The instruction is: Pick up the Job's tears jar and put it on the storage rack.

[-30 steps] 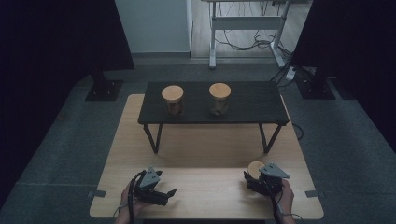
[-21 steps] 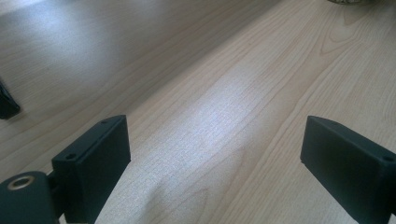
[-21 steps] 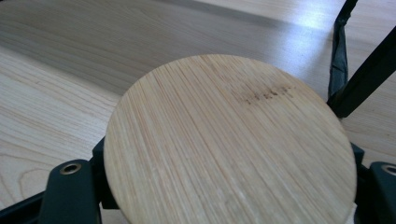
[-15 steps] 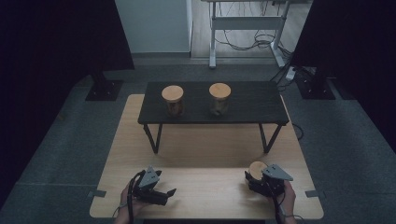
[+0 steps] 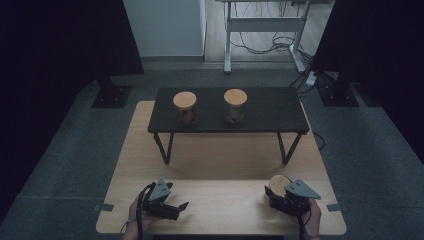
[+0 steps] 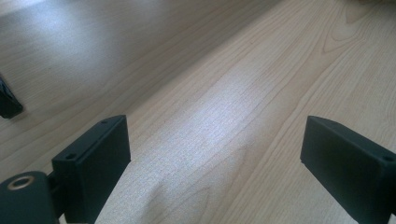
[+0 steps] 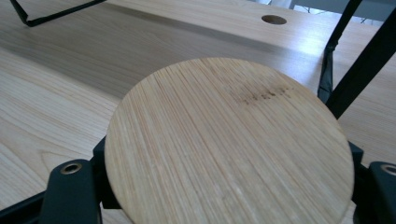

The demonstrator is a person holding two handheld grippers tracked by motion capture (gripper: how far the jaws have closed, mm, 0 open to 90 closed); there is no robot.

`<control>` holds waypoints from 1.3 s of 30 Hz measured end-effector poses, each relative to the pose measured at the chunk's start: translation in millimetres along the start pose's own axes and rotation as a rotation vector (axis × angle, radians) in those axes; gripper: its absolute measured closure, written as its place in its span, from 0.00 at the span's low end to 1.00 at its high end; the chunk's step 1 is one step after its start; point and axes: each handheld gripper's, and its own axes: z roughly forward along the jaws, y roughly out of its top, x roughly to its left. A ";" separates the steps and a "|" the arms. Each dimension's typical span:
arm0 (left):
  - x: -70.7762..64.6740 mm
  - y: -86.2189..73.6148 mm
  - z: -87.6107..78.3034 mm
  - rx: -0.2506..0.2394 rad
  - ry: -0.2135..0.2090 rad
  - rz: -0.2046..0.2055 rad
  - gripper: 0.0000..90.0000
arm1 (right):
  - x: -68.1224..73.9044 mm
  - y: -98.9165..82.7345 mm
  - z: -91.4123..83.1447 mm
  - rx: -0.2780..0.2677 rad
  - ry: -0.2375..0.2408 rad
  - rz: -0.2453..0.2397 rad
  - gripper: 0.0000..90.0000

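R gripper (image 5: 281,196) jaws pinch the wood-lidded jar (image 7: 229,140) at 5 o'clock on the bench (image 5: 225,200). L gripper (image 5: 172,207) at 7, jaws spread, empty. Risk: grip sits under the lid rim, so jar could tilt or slip on lift.

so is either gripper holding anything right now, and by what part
The right gripper holds a jar with a round wooden lid, jaws closed just under the lid's rim. The left gripper holds nothing.
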 end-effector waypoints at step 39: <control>-2.7 -0.9 6.5 0.043 0.001 0.027 0.09 | 13.6 1.0 0.1 0.016 0.016 -0.035 0.27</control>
